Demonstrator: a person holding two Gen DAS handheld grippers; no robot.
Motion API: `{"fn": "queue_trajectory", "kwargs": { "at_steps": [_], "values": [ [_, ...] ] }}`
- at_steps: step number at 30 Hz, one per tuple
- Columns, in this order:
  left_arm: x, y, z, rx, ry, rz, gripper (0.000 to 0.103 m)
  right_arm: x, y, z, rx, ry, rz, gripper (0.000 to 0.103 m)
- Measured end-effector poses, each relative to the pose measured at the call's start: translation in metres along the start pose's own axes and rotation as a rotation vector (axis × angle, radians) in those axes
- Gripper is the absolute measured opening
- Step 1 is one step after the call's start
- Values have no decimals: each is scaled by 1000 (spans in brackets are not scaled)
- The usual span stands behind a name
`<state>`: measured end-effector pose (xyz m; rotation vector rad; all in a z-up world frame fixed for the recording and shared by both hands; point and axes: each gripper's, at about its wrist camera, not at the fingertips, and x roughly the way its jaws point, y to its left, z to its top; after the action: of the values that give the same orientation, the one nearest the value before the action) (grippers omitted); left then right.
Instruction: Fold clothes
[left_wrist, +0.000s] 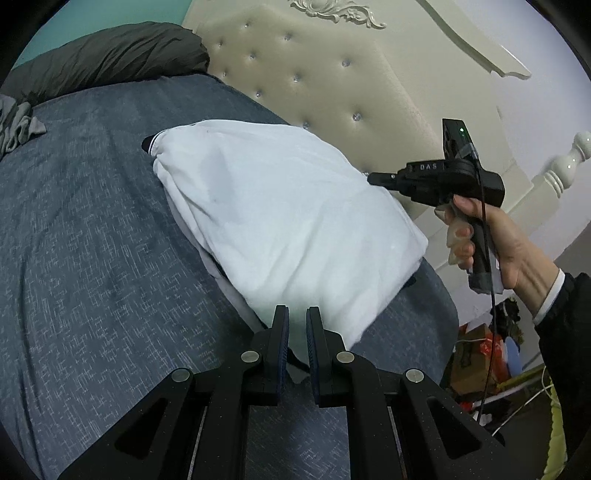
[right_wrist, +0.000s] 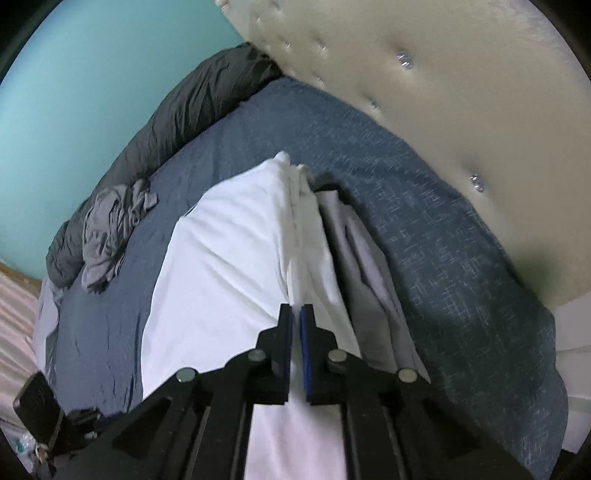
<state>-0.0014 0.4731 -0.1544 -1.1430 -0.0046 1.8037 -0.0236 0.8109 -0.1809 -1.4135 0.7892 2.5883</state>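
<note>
A white garment with a dark striped trim lies bunched on the blue bed cover. At its near edge my left gripper is shut on the cloth, and white fabric fills the narrow gap between the pads. A hand holds my right gripper at the garment's far right edge. In the right wrist view the white garment rises in a ridge that runs straight into my right gripper, whose pads are pinched together on it. A pale grey layer shows under the white cloth.
A crumpled grey garment lies further along the bed beside a rolled dark duvet. The cream tufted headboard stands close behind the white garment. Boxes and cables clutter the floor past the bed's edge.
</note>
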Motion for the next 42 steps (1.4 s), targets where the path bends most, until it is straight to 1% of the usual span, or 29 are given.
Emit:
{"fn": "queue_trajectory", "kwargs": {
  "at_steps": [3,6,8,10,11,12,15,17,19,22,24,26,27,28,30,32,35,39,41,42],
  "values": [
    [-1,-3,-1,1,4,5,10,-1,-5,0,44,-20,3,4],
    [-5,-6,-2,6,4,11,10,-2,-1,-3,33,-30,-10,4],
    [-9,-7,-2,7,-1,12,10,-10,-5,-9,45,-42,7,5],
    [-11,-9,-3,10,-1,12,10,-19,-11,-16,57,-48,17,11],
    [-12,-11,-4,15,0,13,10,-23,-14,-22,64,-41,28,16],
    [-11,-12,-4,17,2,13,10,-26,-17,-28,68,-39,34,19],
    [-10,-14,-8,16,12,18,11,-35,-22,-47,55,-42,34,19],
    [-9,-14,-11,12,20,23,11,-34,-28,-60,51,-26,-35,19],
    [-10,-14,-14,10,26,31,11,-33,-33,-70,52,-26,-86,19],
    [-13,-11,-19,2,27,46,11,-35,-38,-82,59,-45,-134,19],
    [-17,-9,-22,-3,27,54,11,-41,-38,-87,68,-74,-148,19],
    [-21,-8,-25,-5,24,58,11,-49,-38,-90,87,-104,-149,19],
    [-23,-8,-25,-6,22,60,13,-53,-37,-91,100,-120,-148,19],
    [-24,-8,-26,-8,20,62,19,-57,-38,-93,112,-136,-144,19],
    [-28,-8,-27,-11,16,66,23,-65,-36,-97,133,-168,-112,21],
    [-31,-9,-27,-11,12,68,23,-71,-36,-102,151,-185,-87,25],
    [-37,-12,-29,-9,2,73,23,-77,-33,-108,160,-199,-50,25],
    [-48,-17,-30,-7,-9,79,23,-85,-22,-114,148,-208,-39,25],
    [-55,-20,-31,-5,-17,81,25,-89,-16,-118,136,-213,-42,25],
    [-58,-21,-31,-5,-21,81,27,-91,-12,-120,128,-216,-44,25]
  ]
}}
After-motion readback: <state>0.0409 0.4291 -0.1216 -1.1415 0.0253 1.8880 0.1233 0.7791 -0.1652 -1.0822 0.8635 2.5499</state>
